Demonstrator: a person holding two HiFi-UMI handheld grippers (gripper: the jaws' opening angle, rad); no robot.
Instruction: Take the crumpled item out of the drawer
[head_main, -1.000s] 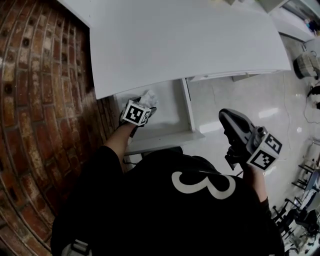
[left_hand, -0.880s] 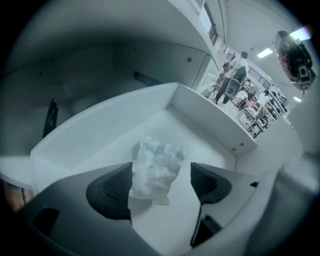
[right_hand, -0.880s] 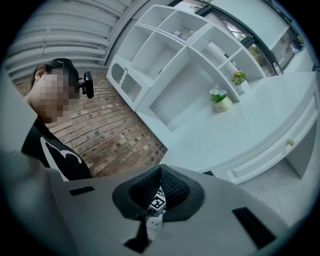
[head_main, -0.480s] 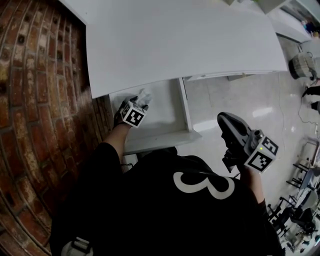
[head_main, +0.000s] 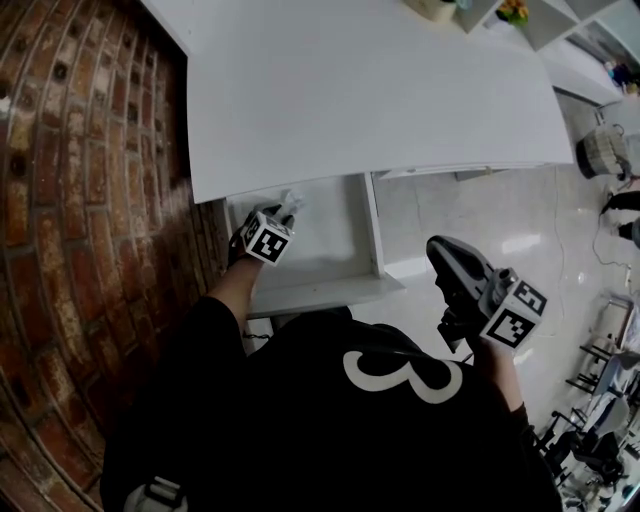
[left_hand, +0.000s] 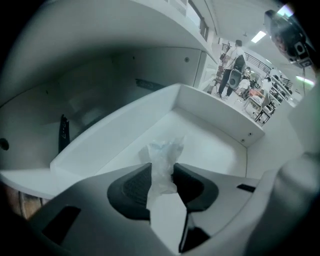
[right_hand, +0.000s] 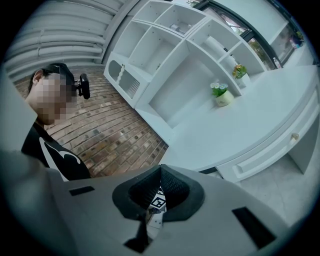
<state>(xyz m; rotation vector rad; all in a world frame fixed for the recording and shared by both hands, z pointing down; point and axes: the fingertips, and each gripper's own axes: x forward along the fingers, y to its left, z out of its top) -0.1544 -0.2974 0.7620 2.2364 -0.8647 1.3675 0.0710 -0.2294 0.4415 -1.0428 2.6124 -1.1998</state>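
Left gripper (left_hand: 162, 173) jaws closing onto crumpled translucent white plastic wad (left_hand: 164, 150), frame centre: light, soft, slippery; pinch mid-bulk.

Right hand-held gripper (right_hand: 161, 169) jaws together; potted plant (right_hand: 222, 95) on white desk (right_hand: 240, 132); brick floor (right_hand: 110, 135) beyond.

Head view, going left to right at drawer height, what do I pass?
Brick surface → left gripper, its jaws closing with the crumpled item between them → drawer's right wall → right gripper → glossy floor.
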